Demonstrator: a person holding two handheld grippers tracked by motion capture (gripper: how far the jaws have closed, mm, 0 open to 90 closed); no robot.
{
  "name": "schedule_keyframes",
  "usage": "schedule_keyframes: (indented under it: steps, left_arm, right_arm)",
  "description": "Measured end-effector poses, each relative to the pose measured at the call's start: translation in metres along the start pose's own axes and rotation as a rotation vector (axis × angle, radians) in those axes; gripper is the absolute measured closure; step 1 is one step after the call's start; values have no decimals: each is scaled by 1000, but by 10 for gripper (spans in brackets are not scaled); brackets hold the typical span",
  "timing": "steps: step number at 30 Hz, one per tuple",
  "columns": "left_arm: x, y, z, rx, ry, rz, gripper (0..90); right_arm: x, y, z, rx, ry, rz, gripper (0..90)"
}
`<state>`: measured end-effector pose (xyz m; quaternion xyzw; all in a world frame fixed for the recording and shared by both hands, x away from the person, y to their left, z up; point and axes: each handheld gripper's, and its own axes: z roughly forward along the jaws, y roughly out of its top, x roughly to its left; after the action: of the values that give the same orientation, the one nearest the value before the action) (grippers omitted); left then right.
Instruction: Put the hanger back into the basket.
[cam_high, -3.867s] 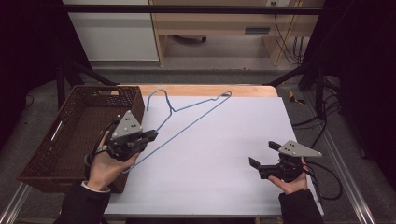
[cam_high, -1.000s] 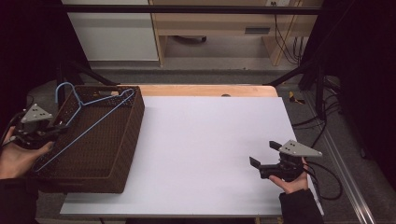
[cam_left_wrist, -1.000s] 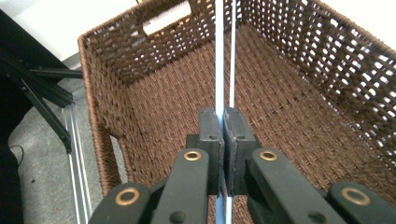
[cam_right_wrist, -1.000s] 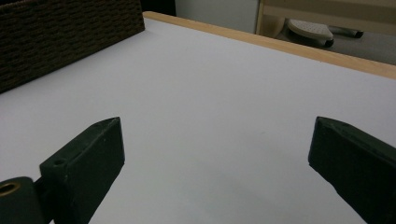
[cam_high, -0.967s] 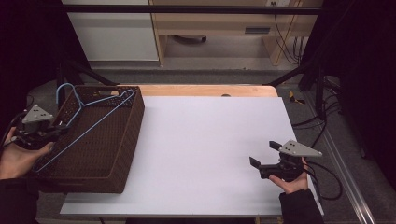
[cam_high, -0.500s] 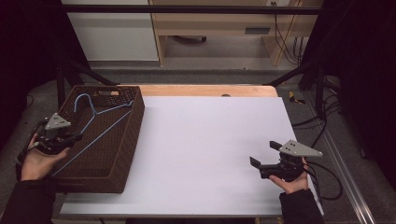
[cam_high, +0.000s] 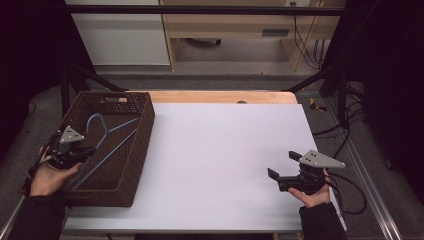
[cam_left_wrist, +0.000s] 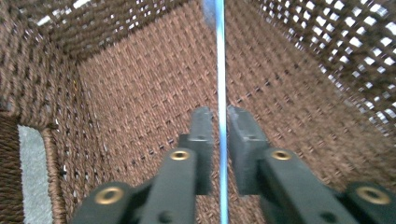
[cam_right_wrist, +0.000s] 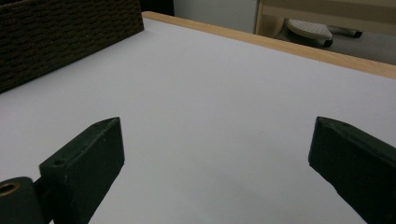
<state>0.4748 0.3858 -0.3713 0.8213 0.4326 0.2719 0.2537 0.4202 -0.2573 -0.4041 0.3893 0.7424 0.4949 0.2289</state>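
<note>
Near edge first: noted left hand (cam_high: 47, 175) at the near-left corner of the basket (cam_high: 143, 125), right hand (cam_high: 312, 192) low on the right side of the white table (cam_high: 215, 150).

Logged left gripper (cam_high: 86, 151) down inside the basket, jaws pointing along the woven floor. Jaws just been opening; in the left gripper view found the blue wire of the hanger (cam_left_wrist: 221, 70) running straight up between the two pads, with a thin gap on either side. Judged as released, not clamped.

Logged right gripper (cam_high: 283, 164) with jaws spread wide and nothing between them, resting over bare table, well apart from the basket.

Farther in: saw the hanger lying within the basket, hook toward the far-left end, long wires slanting from near-left to far-right across the floor. Long axis in line with the left gripper's own pointing direction, so wire directly ahead of and between those jaws.

Judged step in hand: drop-off of hanger into basket, essentially done. Next move likely a straight pull-back of the left gripper along the wire, toward the near side and up; risk of snagging the wire on a pad if drawn sideways. Left hand far nearer than right; no part for the right here.
</note>
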Motion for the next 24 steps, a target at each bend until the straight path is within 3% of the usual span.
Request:
schedule_keyframes:
  steps: [5,11,18,24]
  left_arm:
    - [-2,3,-15,-53,-1,-25,660]
    - [-10,9,-38,-179,-3,-85,533]
    - [-34,19,-62,-347,-34,-127,356]
    - [-60,26,-74,-433,-60,-122,244]
  right_arm:
    - [0,0,-1,-2,-1,3,42]
    - [-1,0,-1,-4,0,3,42]
    - [-1,1,-2,-9,0,3,42]
    - [-1,1,-3,-10,1,7,41]
